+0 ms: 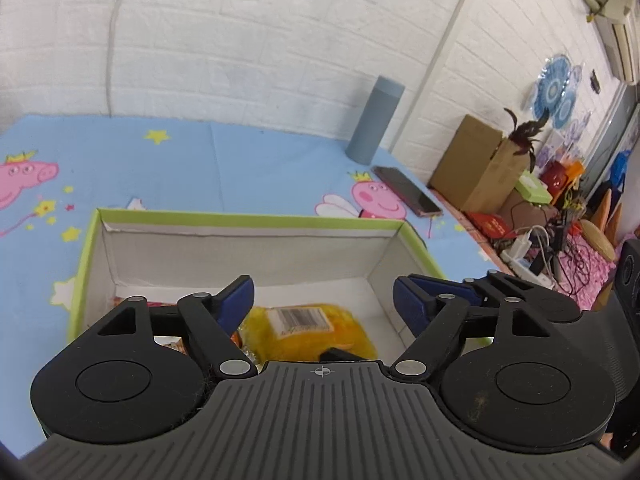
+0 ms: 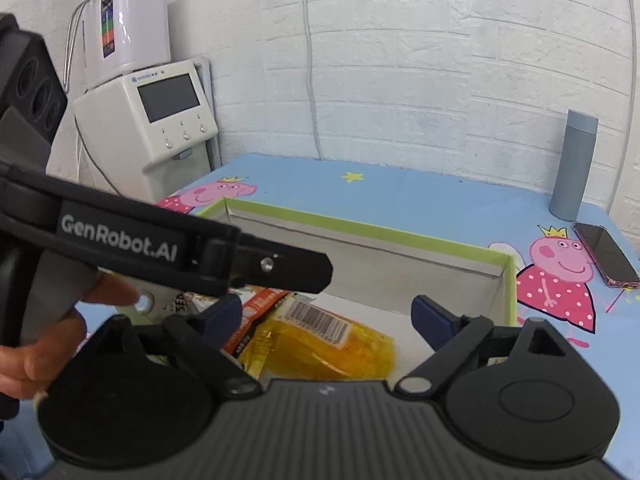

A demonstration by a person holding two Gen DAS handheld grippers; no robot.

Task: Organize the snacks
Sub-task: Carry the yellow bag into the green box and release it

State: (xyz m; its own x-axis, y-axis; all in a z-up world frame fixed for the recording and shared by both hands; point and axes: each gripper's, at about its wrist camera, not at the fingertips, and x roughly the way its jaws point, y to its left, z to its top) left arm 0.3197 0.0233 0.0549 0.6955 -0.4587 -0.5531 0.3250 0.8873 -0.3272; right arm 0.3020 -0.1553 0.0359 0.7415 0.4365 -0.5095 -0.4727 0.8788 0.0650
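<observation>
A green-rimmed cardboard box [image 1: 248, 219] with white inner walls sits on the blue cartoon tablecloth; it also shows in the right wrist view [image 2: 360, 229]. Inside lies a yellow snack packet with a barcode label [image 1: 308, 330], also in the right wrist view [image 2: 320, 344], beside a red-orange packet [image 2: 260, 312]. My left gripper [image 1: 324, 300] is open and empty above the box's near side. My right gripper [image 2: 326, 314] is open and empty above the yellow packet. The left gripper's body [image 2: 160, 248] crosses the right wrist view at the left.
A grey cylindrical bottle [image 1: 374, 120] stands at the table's back, with a phone [image 1: 408, 190] lying next to it. A water dispenser [image 2: 148, 120] stands left of the table. Cardboard boxes [image 1: 476, 160] and cables clutter the shelf at right.
</observation>
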